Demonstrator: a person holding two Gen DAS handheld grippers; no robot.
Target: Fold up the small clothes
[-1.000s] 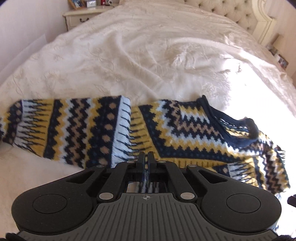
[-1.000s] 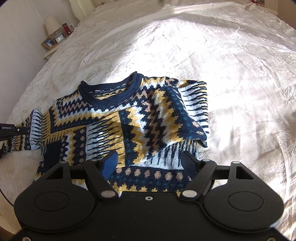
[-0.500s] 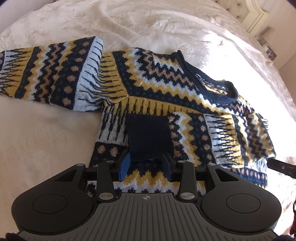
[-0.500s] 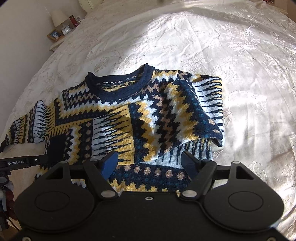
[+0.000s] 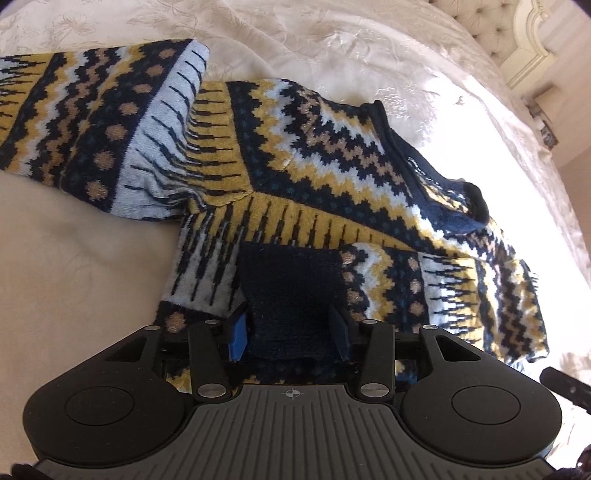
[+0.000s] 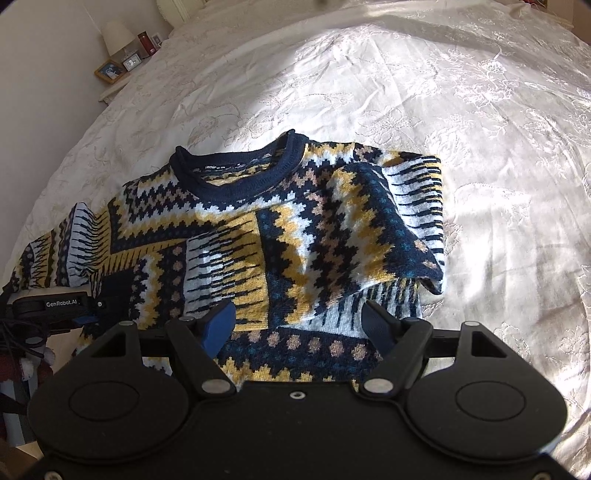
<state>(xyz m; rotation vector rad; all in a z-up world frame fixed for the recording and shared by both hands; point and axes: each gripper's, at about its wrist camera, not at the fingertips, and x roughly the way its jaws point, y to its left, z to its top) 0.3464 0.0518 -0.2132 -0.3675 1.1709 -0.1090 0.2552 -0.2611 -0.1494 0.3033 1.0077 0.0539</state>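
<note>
Since a second ago the left claw [image 5: 291, 332] has dropped low and opened; its jaws now stand apart around the dark cuff [image 5: 291, 291]. Ahead of the right claw [image 6: 299, 325], also apart, the sweater [image 6: 280, 236] lies on the bed [image 6: 480, 129], one sleeve folded across, the other sleeve [image 5: 92, 129] still spread.

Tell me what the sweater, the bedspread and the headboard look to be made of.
Sweater: thick knitted yarn, wool or acrylic, matte; stepped zigzag stitches and a ribbed navy collar show.
Bedspread: cream woven cloth with a soft sheen; raised floral pattern catches the sunlight, perhaps jacquard or satin.
Headboard: padded, button-tufted upholstery in a cream carved frame, probably painted wood; the fabric type is unclear.
</note>
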